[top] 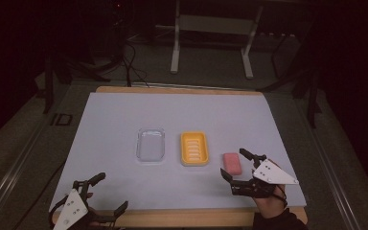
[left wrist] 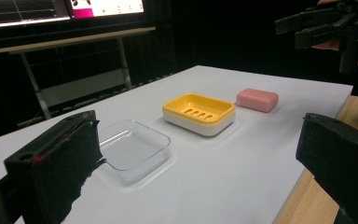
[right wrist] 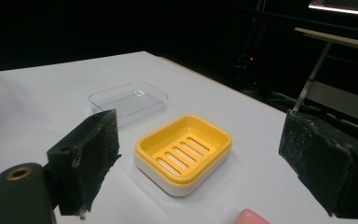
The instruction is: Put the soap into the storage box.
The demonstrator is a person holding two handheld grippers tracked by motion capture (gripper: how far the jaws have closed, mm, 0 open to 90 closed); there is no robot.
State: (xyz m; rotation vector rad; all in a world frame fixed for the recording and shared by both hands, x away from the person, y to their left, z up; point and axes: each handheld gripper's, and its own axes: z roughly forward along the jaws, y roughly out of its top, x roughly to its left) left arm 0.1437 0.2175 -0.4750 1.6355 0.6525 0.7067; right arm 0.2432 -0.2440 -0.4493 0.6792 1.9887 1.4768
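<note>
A yellow soap dish on a white base [top: 194, 148] [left wrist: 199, 113] [right wrist: 182, 152] sits mid-table, with a clear plastic lid [top: 151, 144] [left wrist: 131, 149] [right wrist: 128, 101] lying to its left. A pink soap bar [top: 232, 163] [left wrist: 257, 99] [right wrist: 251, 217] lies just right of the dish. My right gripper [top: 234, 165] [right wrist: 200, 168] is open, its jaws on either side of the soap's near end, not touching it. My left gripper [top: 111, 192] [left wrist: 196, 172] hangs open over the table's near left edge, holding nothing.
The white mat [top: 124, 115] covers a wooden table [top: 182, 218]. Beyond the far edge stand metal desk legs [top: 175, 43], cables on the floor and lit monitors [left wrist: 51, 9]. The other hand with its gripper [left wrist: 326, 23] shows at the left gripper view's top right.
</note>
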